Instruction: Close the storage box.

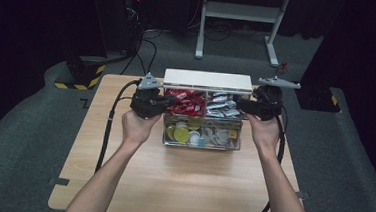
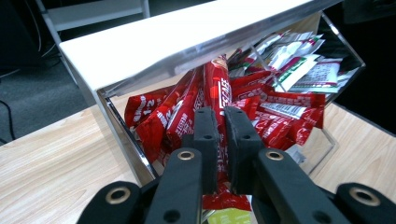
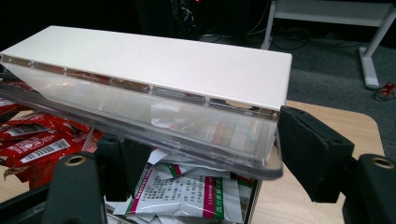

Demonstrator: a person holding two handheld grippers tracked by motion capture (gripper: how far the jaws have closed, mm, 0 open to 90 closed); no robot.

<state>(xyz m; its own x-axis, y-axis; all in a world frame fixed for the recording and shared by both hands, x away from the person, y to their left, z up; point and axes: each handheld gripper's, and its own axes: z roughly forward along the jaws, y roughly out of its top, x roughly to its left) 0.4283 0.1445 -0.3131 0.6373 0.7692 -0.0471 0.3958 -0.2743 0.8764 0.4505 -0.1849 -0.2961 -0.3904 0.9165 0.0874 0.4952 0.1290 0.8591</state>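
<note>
A clear compartment box point(image 1: 200, 146) stands on the table with its white lid point(image 1: 208, 80) raised at the back. Red sachets point(image 1: 186, 102) fill the back left compartment and white sachets point(image 1: 223, 106) the back right. My left gripper point(image 1: 168, 102) reaches in from the left. In the left gripper view my left gripper point(image 2: 221, 114) is shut on one red sachet point(image 2: 218, 84), which stands up above the pile. My right gripper point(image 1: 239, 103) comes in from the right. My right gripper point(image 3: 210, 140) is open, its jaws wide apart on either side of the lid point(image 3: 154, 60) end, above the white sachets point(image 3: 187, 191).
The front compartments hold yellow-green round pieces point(image 1: 181, 133) and small pale items point(image 1: 219, 137). The wooden table point(image 1: 170, 185) has bare room in front of the box and to its sides. A white metal frame point(image 1: 242, 12) stands on the floor behind.
</note>
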